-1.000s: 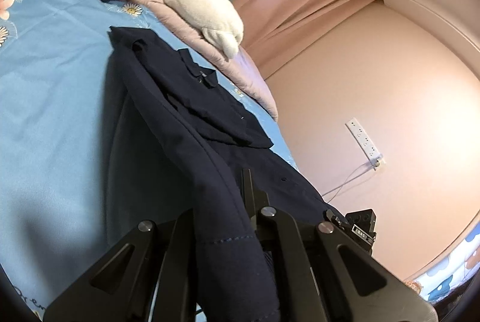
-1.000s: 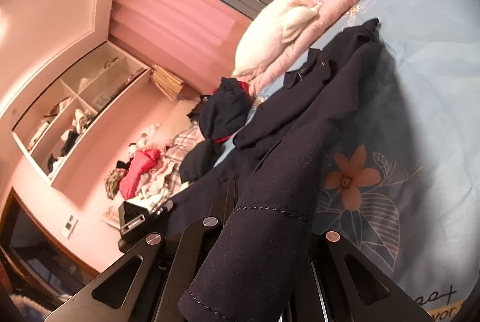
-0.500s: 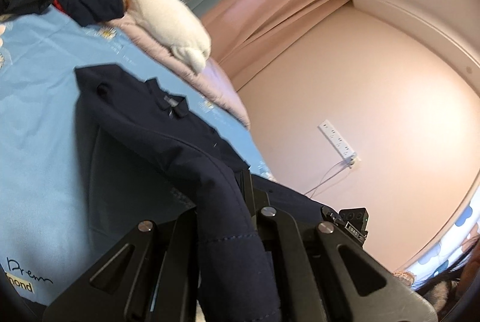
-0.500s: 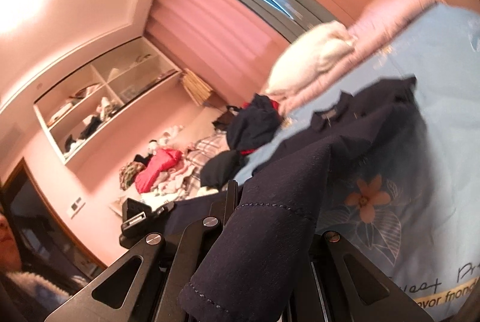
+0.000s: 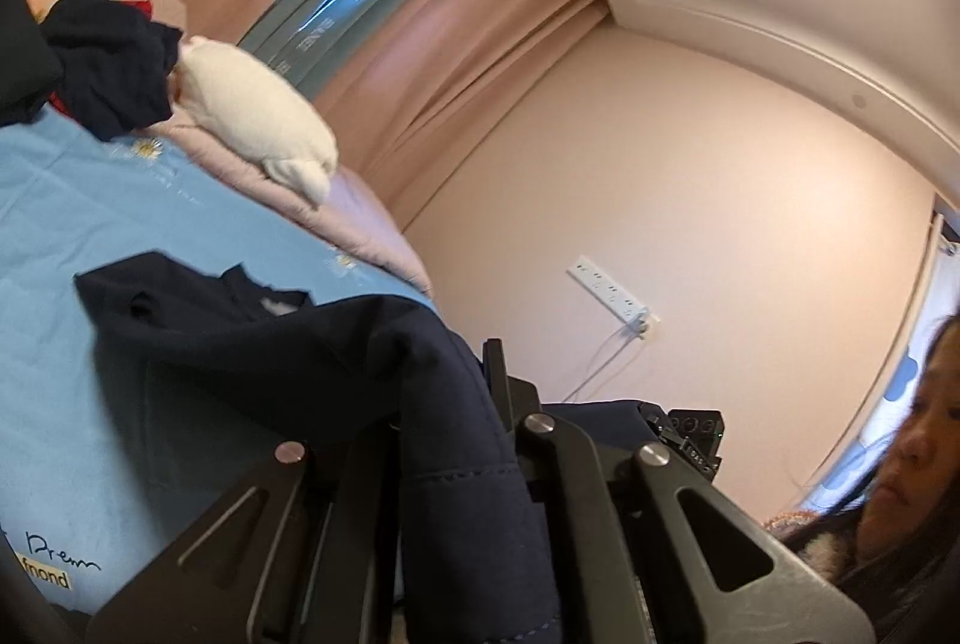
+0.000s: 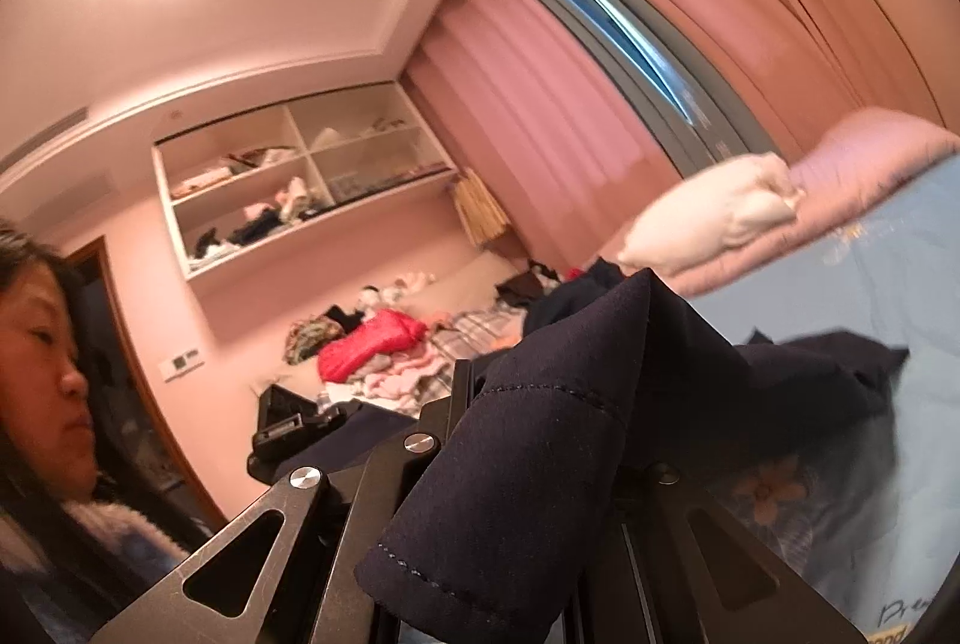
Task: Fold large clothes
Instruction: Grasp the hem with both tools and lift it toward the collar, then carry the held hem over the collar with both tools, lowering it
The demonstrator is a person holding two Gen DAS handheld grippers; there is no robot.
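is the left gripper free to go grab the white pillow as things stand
Probably not: the left gripper is shut on the navy garment, which drapes between it and the white pillow further up the bed.

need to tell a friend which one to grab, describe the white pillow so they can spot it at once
Start at the bed with the light blue sheet, then go to its head by the pink curtains. The pillow lies there on a pink quilt; it is the only plump white thing, beside a pile of dark clothes.

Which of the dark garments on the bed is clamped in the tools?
The navy garment spread on the blue sheet, its hem clamped in both tools. The other dark clothes lie heaped by the white pillow, untouched.
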